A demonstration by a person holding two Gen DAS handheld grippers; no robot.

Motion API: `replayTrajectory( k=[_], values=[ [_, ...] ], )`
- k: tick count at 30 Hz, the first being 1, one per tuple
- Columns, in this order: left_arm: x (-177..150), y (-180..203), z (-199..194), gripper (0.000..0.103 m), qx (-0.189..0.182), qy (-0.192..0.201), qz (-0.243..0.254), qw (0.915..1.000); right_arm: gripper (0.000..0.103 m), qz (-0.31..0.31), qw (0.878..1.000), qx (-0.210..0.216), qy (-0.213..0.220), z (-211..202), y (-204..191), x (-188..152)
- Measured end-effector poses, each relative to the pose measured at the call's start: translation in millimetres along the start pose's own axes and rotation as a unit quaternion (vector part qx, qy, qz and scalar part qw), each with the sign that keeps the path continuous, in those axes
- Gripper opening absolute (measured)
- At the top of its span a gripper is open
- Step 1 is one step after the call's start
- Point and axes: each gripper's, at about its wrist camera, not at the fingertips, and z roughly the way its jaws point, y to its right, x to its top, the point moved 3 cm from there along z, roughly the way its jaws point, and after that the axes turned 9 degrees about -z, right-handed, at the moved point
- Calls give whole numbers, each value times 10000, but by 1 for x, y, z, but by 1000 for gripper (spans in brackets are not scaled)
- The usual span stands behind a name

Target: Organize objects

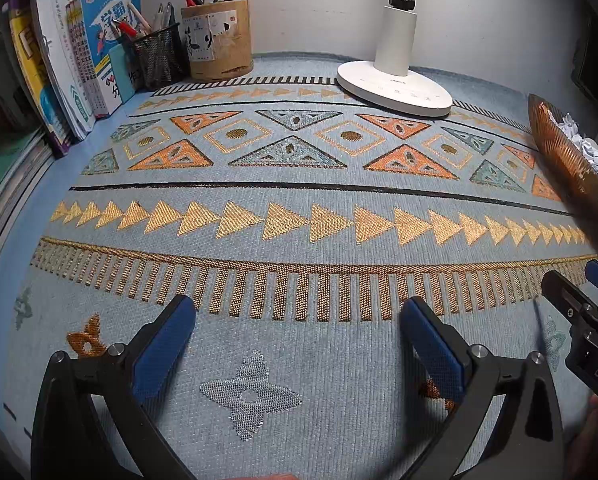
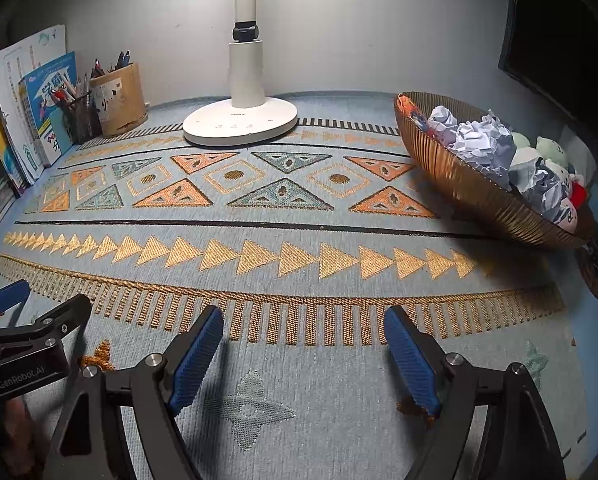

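a woven cloth [image 1: 299,216] covers the desk, pale blue and ribbed, stitched with gold triangles, orange and teal diamonds and a comb of gold bars. the left gripper [image 1: 299,312] hangs over its near edge with both blue ridged pads spread wide and nothing between them; the right gripper [image 2: 303,320] is likewise released and empty above the same cloth, just beside the other.

at the back stands a white lamp [image 1: 395,84], a smooth round base under a thick column. left of it sit a wooden pen pot [image 1: 219,40], cylindrical with paper labels, and touching it a black mesh pen cup [image 1: 159,56], both full of pens. glossy books [image 1: 71,72] lean against the left wall.

the things to sort lie in a copper-coloured bowl [image 2: 471,184] with a finely fluted wall, at the right edge. the left view catches only its rim and some crumpled paper. the right view shows the whole bowl: crumpled paper balls [image 2: 479,140] and small soft toys [image 2: 551,152] piled inside.
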Motion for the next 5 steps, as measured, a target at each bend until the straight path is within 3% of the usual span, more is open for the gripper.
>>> replayTrajectory(
  k=[5],
  values=[
    [0, 0, 0, 103, 4, 1, 5, 10000, 81, -12, 10000, 29, -53, 2, 0, 0]
  ],
)
